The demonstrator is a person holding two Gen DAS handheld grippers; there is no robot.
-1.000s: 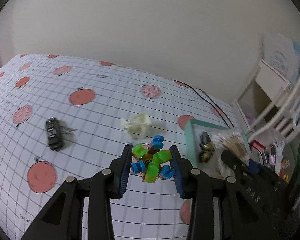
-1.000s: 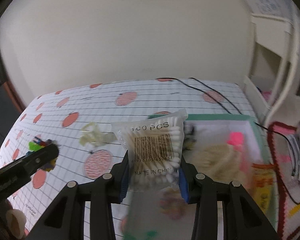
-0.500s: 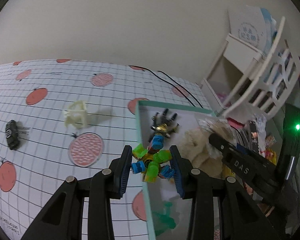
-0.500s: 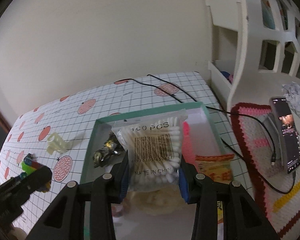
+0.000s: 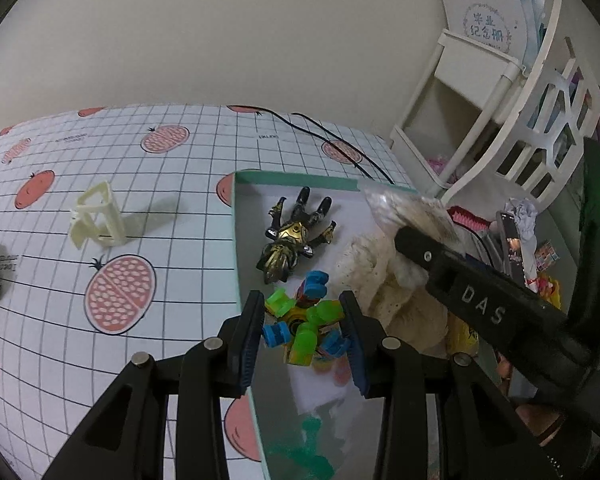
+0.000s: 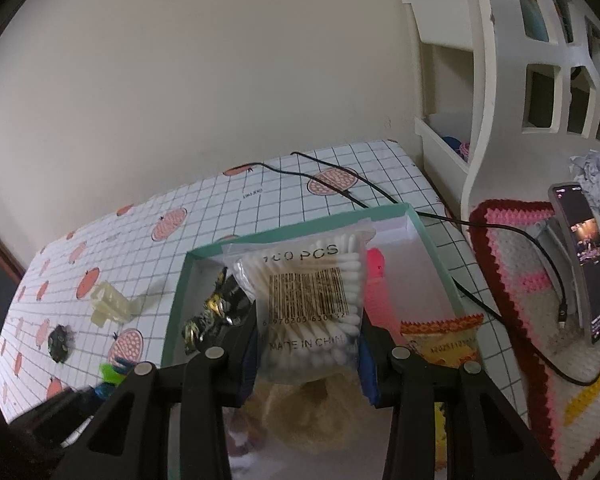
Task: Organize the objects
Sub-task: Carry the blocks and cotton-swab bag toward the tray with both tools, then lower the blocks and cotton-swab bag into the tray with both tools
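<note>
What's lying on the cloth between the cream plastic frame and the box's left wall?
Nothing: in the left wrist view, only bare gridded tablecloth and the frame's shadow separate the cream frame from the green-rimmed box.

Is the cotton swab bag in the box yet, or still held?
Still held: the right tool is shut on the cotton swab bag, above the green box.

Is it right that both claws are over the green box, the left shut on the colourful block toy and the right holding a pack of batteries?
Not batteries: the right claw is shut on a bag of cotton swabs, as the right wrist view shows. The left claw does grip the colourful block toy over the green box.
</note>
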